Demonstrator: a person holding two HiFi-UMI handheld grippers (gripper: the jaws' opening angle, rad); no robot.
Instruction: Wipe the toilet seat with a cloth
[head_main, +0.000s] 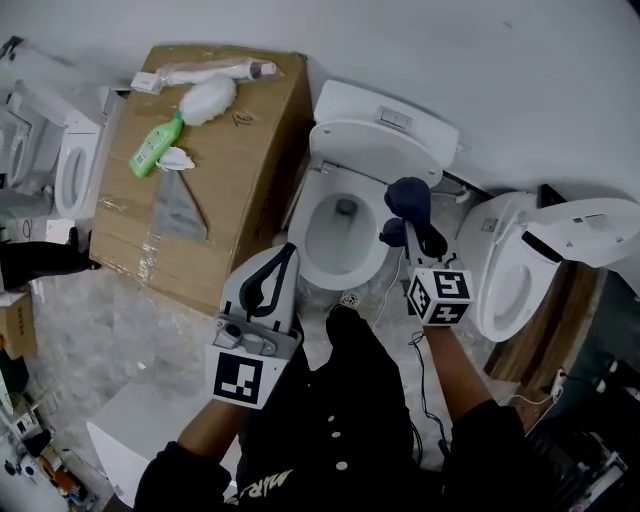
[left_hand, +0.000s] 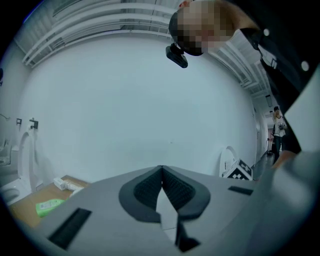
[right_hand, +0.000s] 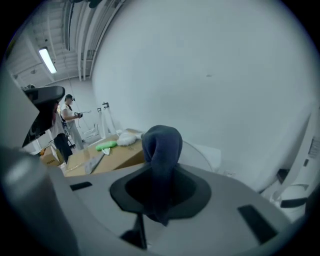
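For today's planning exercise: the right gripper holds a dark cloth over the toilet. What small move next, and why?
Probably lower the right gripper until the cloth meets the toilet seat: its jaws clamp the cloth, which seems to hang above the seat, not touching.

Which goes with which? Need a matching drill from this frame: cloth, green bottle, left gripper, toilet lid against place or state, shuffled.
Things:
1. cloth
2. green bottle
3. left gripper
4. toilet lid

Place or state:
A. lying on the cardboard box
B. raised
C. clamped in the right gripper
D. shut, nothing between the jaws

Pairs: 1-C, 2-A, 3-D, 4-B
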